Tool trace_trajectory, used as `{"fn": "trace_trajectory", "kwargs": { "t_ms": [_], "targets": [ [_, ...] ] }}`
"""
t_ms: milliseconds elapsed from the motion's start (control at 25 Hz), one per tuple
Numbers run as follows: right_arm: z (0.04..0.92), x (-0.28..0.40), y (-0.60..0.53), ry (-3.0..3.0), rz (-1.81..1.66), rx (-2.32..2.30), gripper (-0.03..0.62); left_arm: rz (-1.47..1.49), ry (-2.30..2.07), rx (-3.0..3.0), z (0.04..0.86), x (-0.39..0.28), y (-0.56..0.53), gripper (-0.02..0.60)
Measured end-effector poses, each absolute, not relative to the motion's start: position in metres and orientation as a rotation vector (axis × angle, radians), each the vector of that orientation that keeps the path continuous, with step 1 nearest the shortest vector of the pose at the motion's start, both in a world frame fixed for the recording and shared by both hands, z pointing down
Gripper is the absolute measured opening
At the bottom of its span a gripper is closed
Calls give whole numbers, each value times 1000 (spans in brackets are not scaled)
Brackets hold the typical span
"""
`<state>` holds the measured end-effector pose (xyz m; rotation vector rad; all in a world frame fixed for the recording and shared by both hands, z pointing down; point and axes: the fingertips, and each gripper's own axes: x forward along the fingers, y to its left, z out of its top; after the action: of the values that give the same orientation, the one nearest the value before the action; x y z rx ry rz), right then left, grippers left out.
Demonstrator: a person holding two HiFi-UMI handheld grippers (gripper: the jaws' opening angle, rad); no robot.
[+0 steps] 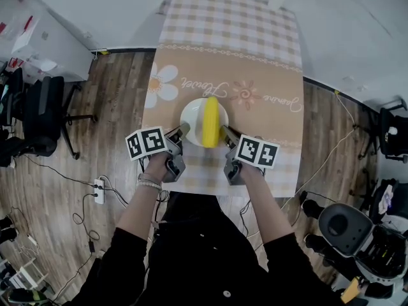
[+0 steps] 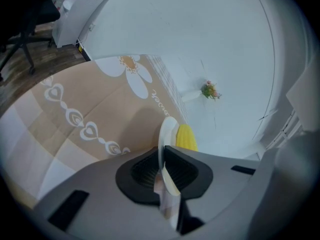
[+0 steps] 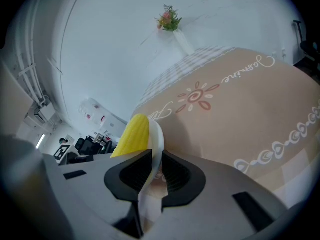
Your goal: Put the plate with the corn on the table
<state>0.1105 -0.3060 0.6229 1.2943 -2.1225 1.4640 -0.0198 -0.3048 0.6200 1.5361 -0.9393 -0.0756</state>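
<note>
A small round white plate carries one bright yellow cob of corn lying across its middle. It is over the beige band of the checked cloth on the bench, near the person's edge; whether it touches the cloth I cannot tell. The left gripper has its fingers clamped on the plate's left rim, and the right gripper pinches the opposite rim likewise.
</note>
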Motion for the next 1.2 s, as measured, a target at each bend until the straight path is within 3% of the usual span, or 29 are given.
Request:
{"fn": "trace_trajectory", "kwargs": {
  "t_ms": [1200],
  "targets": [
    [640,105,-308,-2041,1376,1217,109,174,-1043,1482,638,-22,-304,67]
  ]
}}
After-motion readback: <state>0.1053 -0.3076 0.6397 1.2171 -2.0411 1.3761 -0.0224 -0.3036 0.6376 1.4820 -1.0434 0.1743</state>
